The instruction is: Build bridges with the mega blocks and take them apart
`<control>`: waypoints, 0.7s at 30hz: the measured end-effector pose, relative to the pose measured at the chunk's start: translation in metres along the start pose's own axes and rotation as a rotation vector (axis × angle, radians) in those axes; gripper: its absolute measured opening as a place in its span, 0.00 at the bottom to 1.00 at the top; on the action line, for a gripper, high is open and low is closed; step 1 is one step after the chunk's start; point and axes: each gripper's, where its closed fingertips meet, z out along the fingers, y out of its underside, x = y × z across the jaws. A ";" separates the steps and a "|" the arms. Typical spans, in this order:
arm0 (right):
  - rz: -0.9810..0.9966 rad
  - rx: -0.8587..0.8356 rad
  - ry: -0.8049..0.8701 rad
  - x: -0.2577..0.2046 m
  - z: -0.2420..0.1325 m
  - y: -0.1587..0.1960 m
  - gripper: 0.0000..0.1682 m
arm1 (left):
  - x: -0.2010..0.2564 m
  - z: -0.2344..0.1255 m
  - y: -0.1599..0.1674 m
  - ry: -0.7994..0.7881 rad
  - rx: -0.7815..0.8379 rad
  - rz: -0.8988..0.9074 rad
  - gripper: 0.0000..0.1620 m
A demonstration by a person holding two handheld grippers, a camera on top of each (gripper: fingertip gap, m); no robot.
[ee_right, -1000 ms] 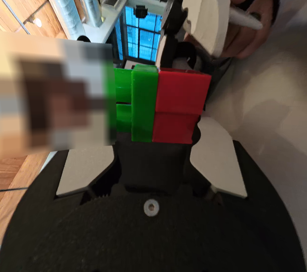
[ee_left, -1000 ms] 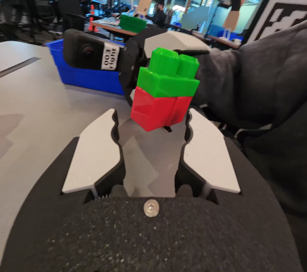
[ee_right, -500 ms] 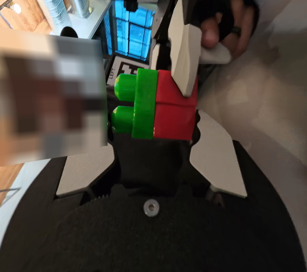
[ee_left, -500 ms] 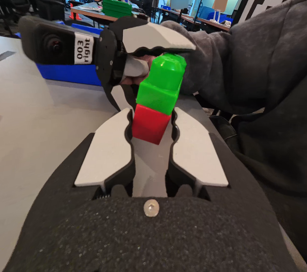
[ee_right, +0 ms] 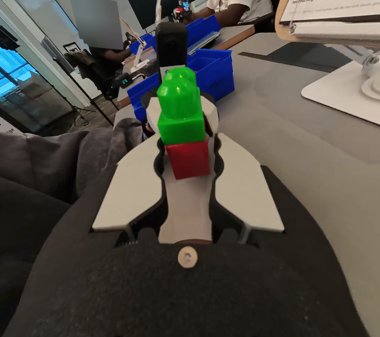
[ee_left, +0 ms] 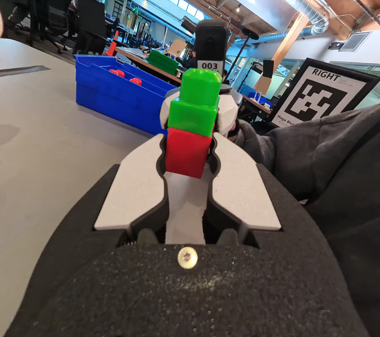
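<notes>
Left of stack: blue bin (ee_left: pixel 115 92) on grey table (ee_left: pixel 51 141), red blocks (ee_left: pixel 135 81) inside, well apart from my tools. Right: my dark sleeve (ee_left: pixel 308 152), marker board (ee_left: pixel 320 98) behind it. Centre: green block (ee_left: pixel 193 109) seated on red block (ee_left: pixel 186 154), held off table. My left gripper (ee_left: pixel 187 147) narrow, clamped on red block. My right gripper (ee_right: pixel 188 149) faces it from opposite end, fingers touching red block sides there, also gripping.
</notes>
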 end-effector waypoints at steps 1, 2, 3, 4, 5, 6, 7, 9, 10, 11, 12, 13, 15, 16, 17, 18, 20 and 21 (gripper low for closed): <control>0.005 0.015 -0.015 -0.002 0.001 -0.001 0.24 | 0.000 0.001 0.002 0.000 -0.007 -0.006 0.24; 0.011 0.034 -0.007 0.001 0.001 -0.004 0.24 | 0.000 0.002 0.004 0.004 -0.015 -0.016 0.24; 0.017 0.041 -0.010 0.001 0.001 -0.004 0.23 | 0.001 0.003 0.007 0.011 -0.026 -0.024 0.23; 0.026 0.032 -0.014 0.002 0.001 -0.003 0.23 | 0.001 0.004 0.008 0.010 -0.034 -0.028 0.23; 0.034 0.017 -0.011 0.004 0.000 -0.001 0.23 | 0.000 0.003 0.008 -0.002 -0.033 -0.025 0.23; 0.040 0.005 -0.006 0.005 -0.001 0.002 0.23 | -0.001 0.003 0.007 -0.011 -0.026 -0.021 0.25; 0.044 0.011 0.004 0.007 -0.003 0.002 0.23 | -0.001 0.001 0.006 -0.016 -0.015 -0.021 0.27; 0.066 0.079 -0.020 0.006 -0.010 -0.005 0.23 | -0.005 -0.002 0.007 -0.022 -0.020 -0.034 0.28; 0.083 0.095 -0.021 0.007 -0.012 -0.007 0.23 | -0.006 -0.001 0.010 -0.017 -0.032 -0.042 0.27; 0.085 0.093 -0.012 0.009 -0.012 -0.006 0.23 | -0.007 0.000 0.012 -0.011 -0.043 -0.050 0.27; 0.073 0.065 -0.005 0.010 -0.011 -0.001 0.23 | -0.005 0.003 0.014 0.000 -0.051 -0.054 0.27; 0.056 0.049 0.008 0.011 -0.009 0.004 0.23 | -0.005 0.005 0.016 0.003 -0.060 -0.053 0.25; 0.037 0.059 0.015 0.010 -0.007 0.007 0.22 | -0.008 0.008 0.021 -0.031 -0.092 -0.031 0.23; 0.031 0.061 0.020 0.010 -0.006 0.007 0.22 | -0.008 0.007 0.023 -0.028 -0.103 -0.031 0.22; 0.027 0.059 0.035 0.012 -0.006 0.008 0.22 | -0.008 0.007 0.024 -0.024 -0.113 -0.043 0.22; 0.015 0.061 0.048 0.012 -0.005 0.008 0.22 | -0.008 0.006 0.024 -0.023 -0.117 -0.051 0.22; -0.005 0.072 0.054 0.011 -0.005 0.006 0.22 | -0.006 0.006 0.022 -0.023 -0.110 -0.047 0.22; -0.001 0.078 0.051 0.011 -0.005 0.005 0.22 | -0.006 0.006 0.022 -0.023 -0.105 -0.049 0.22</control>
